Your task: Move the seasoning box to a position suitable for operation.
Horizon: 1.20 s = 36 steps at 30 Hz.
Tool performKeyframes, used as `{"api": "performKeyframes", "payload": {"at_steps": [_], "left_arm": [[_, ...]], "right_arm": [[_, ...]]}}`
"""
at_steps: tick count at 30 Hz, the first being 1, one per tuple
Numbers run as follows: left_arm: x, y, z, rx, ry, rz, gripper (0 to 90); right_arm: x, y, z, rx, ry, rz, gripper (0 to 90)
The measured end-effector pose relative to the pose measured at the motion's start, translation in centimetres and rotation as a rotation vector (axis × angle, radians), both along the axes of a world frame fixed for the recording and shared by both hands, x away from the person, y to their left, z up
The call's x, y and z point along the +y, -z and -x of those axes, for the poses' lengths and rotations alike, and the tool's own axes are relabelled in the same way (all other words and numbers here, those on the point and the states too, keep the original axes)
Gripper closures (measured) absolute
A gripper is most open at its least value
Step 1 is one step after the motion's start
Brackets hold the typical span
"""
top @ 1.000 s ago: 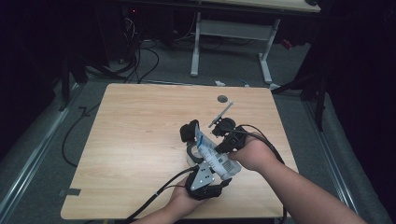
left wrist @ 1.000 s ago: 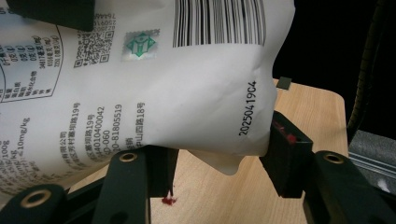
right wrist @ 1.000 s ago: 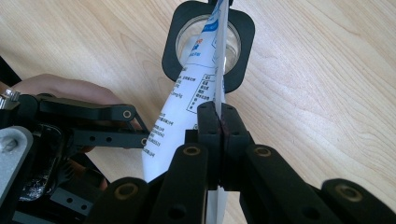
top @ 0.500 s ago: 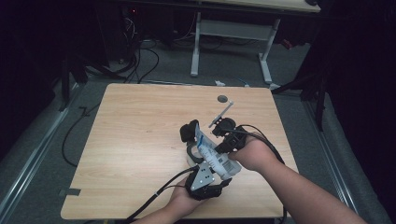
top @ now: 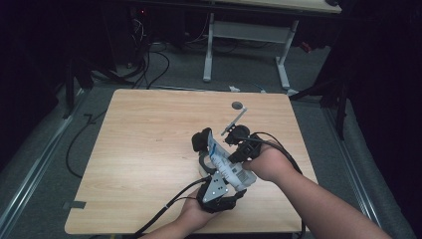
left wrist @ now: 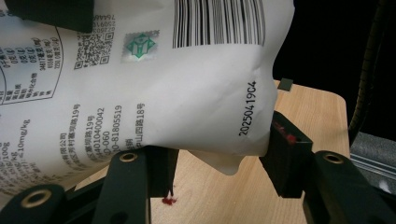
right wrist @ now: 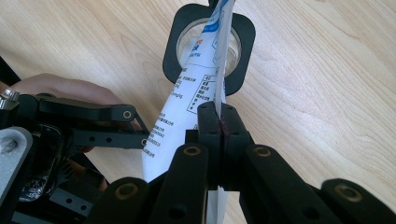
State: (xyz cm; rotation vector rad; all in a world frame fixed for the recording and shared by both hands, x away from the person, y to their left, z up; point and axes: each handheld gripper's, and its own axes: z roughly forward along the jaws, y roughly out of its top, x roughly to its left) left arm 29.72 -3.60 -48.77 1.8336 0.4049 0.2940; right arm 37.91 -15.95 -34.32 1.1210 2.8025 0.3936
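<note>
A white printed pouch [top: 225, 164] is held over the worktop [top: 149, 149], at about five o'clock from its middle, gripped by both grippers. The right gripper [right wrist: 218, 122] comes in from four o'clock, and its jaws are pressed together on the pouch's thin sealed edge. The left gripper [left wrist: 219, 149] comes up from six o'clock, and its jaws stand partly apart and clamp the fuller body of the pouch, one pad on each side, near the barcode and date print.

In the right gripper view the pouch's far end tips into a glass cup [right wrist: 208, 41] set in a black square holder, which stands on the worktop at eleven o'clock from the grippers in the high view [top: 201, 141]. A small dark disc [top: 238, 105] lies on the worktop at twelve o'clock, well apart from the pouch. A red speck [left wrist: 168, 201] marks the wood under the left jaws.
</note>
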Motion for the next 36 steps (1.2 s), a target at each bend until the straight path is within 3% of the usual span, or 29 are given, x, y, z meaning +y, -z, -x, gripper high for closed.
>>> {"api": "performKeyframes", "payload": {"at_steps": [36], "left_arm": [[0.05,-0.27,0.02,-0.005,-0.001,0.011,51.1]], "right_arm": [[0.25,-0.26,-0.02,-0.006,-0.005,0.006,89.9]]}}
